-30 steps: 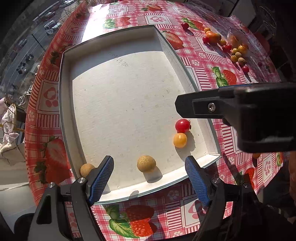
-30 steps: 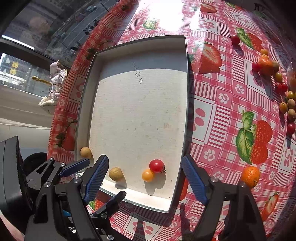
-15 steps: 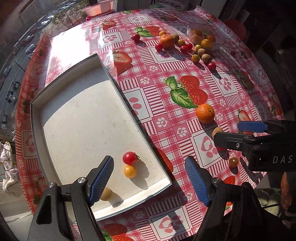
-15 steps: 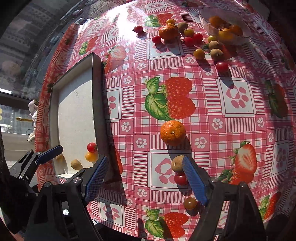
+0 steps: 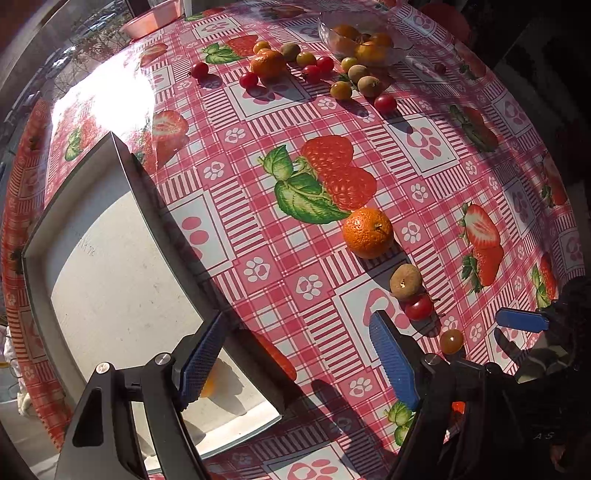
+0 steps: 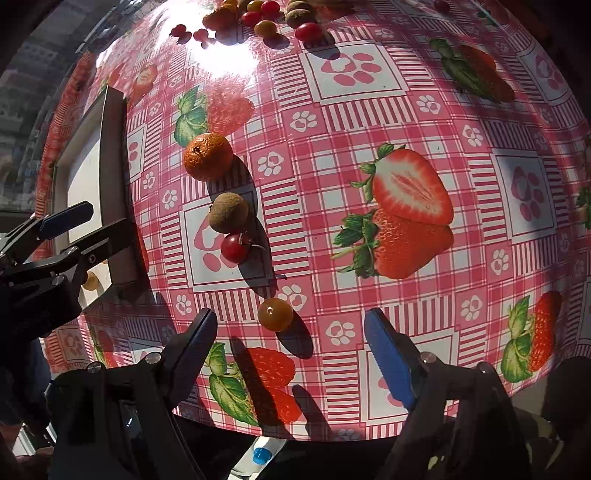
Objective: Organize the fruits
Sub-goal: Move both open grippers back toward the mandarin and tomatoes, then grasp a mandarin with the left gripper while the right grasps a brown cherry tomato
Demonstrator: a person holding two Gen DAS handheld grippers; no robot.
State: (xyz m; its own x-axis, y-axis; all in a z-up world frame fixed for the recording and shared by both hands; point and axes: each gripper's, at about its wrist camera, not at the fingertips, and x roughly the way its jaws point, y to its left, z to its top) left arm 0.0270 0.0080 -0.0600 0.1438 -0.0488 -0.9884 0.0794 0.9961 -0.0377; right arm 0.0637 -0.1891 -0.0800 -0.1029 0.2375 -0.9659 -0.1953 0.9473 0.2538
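Note:
A white tray [image 5: 110, 258] lies at the left on the strawberry tablecloth; a yellow fruit [image 5: 209, 386] in it shows behind my left finger. My left gripper [image 5: 299, 363] is open and empty, straddling the tray's right wall. On the cloth lie an orange [image 5: 367, 232], a brown fruit [image 5: 405, 281], a red cherry tomato [image 5: 419, 307] and a yellow tomato [image 5: 451, 340]. My right gripper [image 6: 291, 347] is open and empty, with the yellow tomato [image 6: 275, 314] just beyond its fingertips. The orange [image 6: 208, 156], brown fruit [image 6: 228, 213] and red tomato [image 6: 234, 248] lie farther ahead.
Several small fruits [image 5: 310, 70] lie scattered at the far side next to a glass bowl [image 5: 365, 40] holding oranges. A pink bowl [image 5: 151, 22] stands at the far left. The table's near edge [image 6: 295, 435] runs under my right gripper. The left gripper shows at left in the right wrist view [image 6: 70, 236].
Both grippers have swung right, away from the tray and toward the loose fruit on the cloth. The right gripper has come close to the yellow tomato. Both stay open.

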